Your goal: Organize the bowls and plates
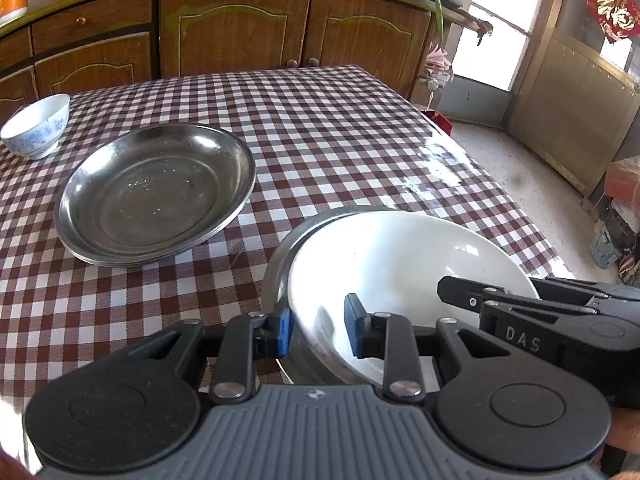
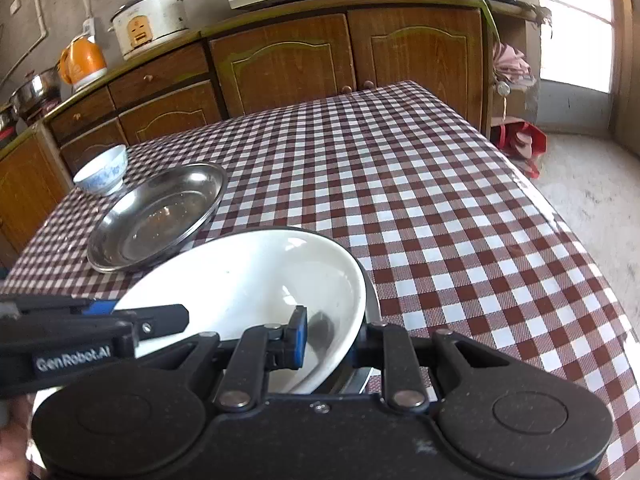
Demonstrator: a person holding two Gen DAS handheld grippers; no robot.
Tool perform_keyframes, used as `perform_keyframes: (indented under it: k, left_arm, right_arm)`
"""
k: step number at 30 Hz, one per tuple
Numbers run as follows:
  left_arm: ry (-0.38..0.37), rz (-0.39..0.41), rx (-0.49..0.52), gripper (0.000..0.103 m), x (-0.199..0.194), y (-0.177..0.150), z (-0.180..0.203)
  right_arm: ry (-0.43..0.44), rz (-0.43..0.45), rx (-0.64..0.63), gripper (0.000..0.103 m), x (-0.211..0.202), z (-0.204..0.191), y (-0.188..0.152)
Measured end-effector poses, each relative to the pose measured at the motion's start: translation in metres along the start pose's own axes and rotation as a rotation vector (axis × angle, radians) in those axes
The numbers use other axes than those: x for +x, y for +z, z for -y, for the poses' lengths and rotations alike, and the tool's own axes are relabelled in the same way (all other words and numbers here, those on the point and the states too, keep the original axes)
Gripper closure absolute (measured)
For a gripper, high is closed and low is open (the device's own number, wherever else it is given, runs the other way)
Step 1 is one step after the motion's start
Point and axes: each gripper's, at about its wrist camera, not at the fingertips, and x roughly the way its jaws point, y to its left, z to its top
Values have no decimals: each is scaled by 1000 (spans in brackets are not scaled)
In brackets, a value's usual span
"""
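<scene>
White bowl point(image 1: 404, 256) hides the steel dish point(image 1: 276, 280) beneath; your left gripper point(image 1: 316, 330) and right gripper point(image 2: 332, 340) each clamp its rim.

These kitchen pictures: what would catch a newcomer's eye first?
Probably the white bowl nested in a metal dish at the near edge of the checked tablecloth, with the left gripper and right gripper both clamped on its rim. Farther back to the left lie an empty steel plate and, beyond it, a small blue-patterned bowl.
</scene>
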Motion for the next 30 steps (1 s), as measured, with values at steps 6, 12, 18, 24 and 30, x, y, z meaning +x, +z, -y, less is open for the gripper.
perform_keyframes:
  k: [6,12,18,24,30]
  left_arm:
    - [-17,0,-6,68,-3,0,-2]
    - [-10,5,15,65,-3,-2,0]
    - [31,54,4,40,-11,-2,-4]
    - [29,50,-15,41,-12,0,-8]
    - [37,63,-25,40,-15,2,-10]
  right_arm:
    - [-22,20,-44,80,-1,-5,-1]
    - [-44,39,-87,80,-3,-8,-2]
    - [-47,38,-78,86,-2,-4,-1]
    - [-67,36,-144,78,-3,-12,-1]
    - [-87,122,-126,52,-24,-10,10]
